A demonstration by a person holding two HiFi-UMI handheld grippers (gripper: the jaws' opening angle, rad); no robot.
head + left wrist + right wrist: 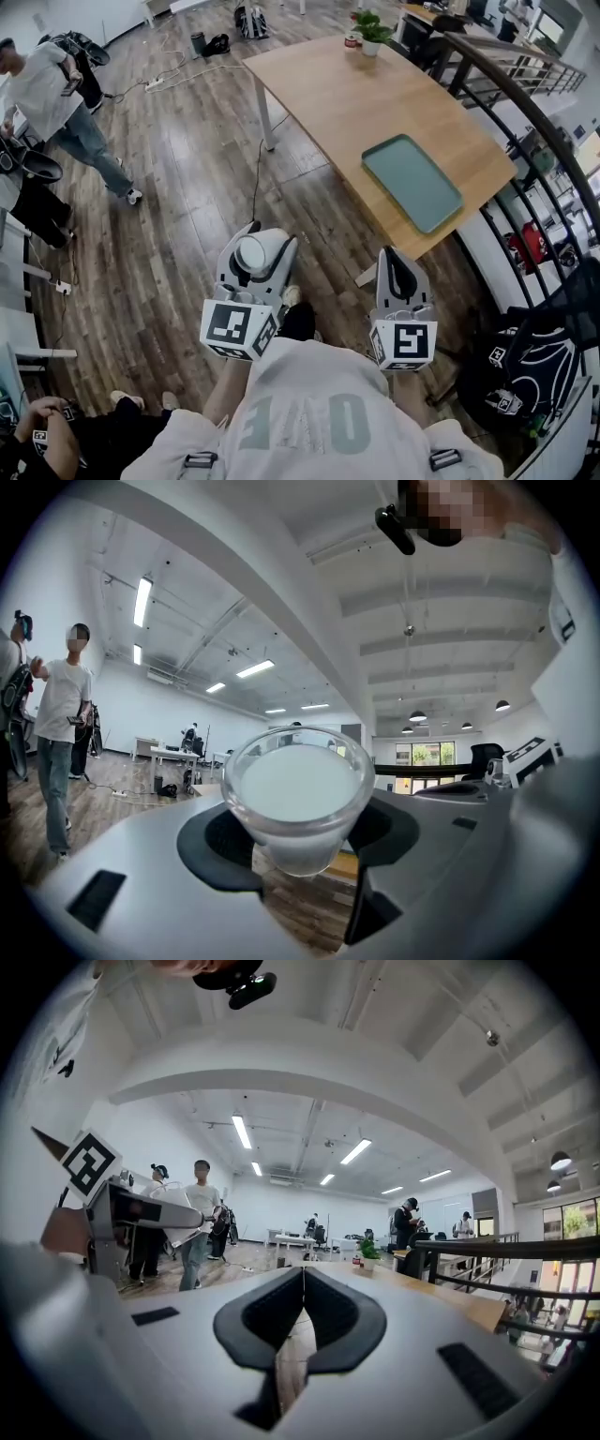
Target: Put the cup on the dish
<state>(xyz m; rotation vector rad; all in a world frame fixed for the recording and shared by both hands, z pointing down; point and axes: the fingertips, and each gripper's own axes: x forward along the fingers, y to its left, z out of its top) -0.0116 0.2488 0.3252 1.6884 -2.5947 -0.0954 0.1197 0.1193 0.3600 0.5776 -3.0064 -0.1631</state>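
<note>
- On the table (356, 94): tray (412, 183) at near end, plant (372, 33) at far end.
- Between left gripper (255, 246) jaws: cup (298, 794), before the table.
- Just right of it: right gripper (395, 255).
- Right of table: railing (525, 103).

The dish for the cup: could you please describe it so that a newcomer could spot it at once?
Find the long wooden table beside the black railing. At its near end lies the dish, a flat rectangular tray with rounded corners and nothing on it. Its teal-green colour and low shape set it apart from the potted plant, which stands at the far end.
</note>
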